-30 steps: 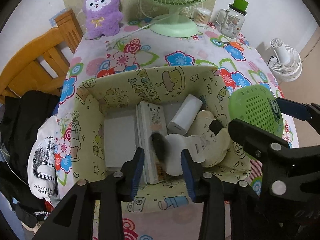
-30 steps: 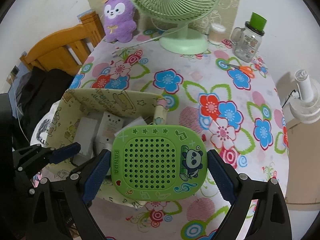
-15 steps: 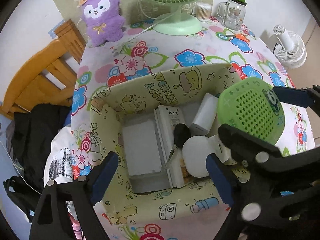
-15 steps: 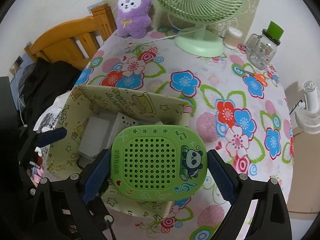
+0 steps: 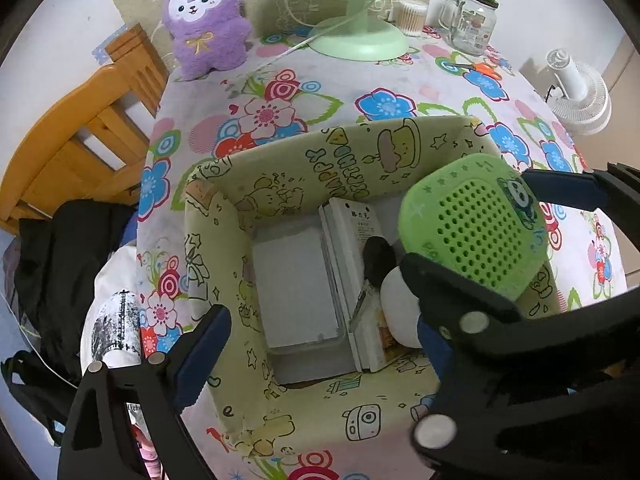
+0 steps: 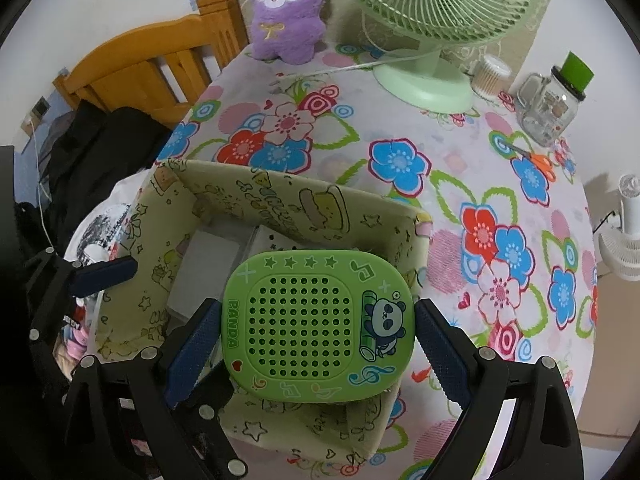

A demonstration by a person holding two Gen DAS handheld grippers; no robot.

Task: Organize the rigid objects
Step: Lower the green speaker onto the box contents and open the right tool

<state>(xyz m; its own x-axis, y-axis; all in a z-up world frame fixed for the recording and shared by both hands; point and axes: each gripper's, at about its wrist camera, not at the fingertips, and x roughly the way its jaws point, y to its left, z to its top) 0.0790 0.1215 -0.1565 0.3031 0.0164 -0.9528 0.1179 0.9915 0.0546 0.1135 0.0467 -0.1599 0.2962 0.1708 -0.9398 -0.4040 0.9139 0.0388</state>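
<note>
— What do we see from the left wrist?

— Our left gripper point(image 5: 316, 344) hangs over the yellow-green fabric storage box printed with cartoon drawings point(image 5: 208, 240), its blue-padded fingers spread wide apart and holding nothing. Inside the box we see a flat white rectangular case point(image 5: 296, 288), a white booklet-like box with printed text point(image 5: 360, 232), a small black oval object point(image 5: 378, 256) and a rounded white object point(image 5: 396, 300). The green rounded-rectangle plastic panda speaker with a perforated grille point(image 5: 476, 232) hovers above the box's right side, clamped in our right gripper point(image 5: 484, 236).

— And from the right wrist?

— Our right gripper point(image 6: 316, 332) is closed on the speaker point(image 6: 316, 324), one blue pad on each short side. We read "PANDA" down its left edge, stars along the top, music notes, and a panda on bamboo at right. It sits above the box point(image 6: 168, 216), on the floral tablecloth point(image 6: 460, 184).
</note>
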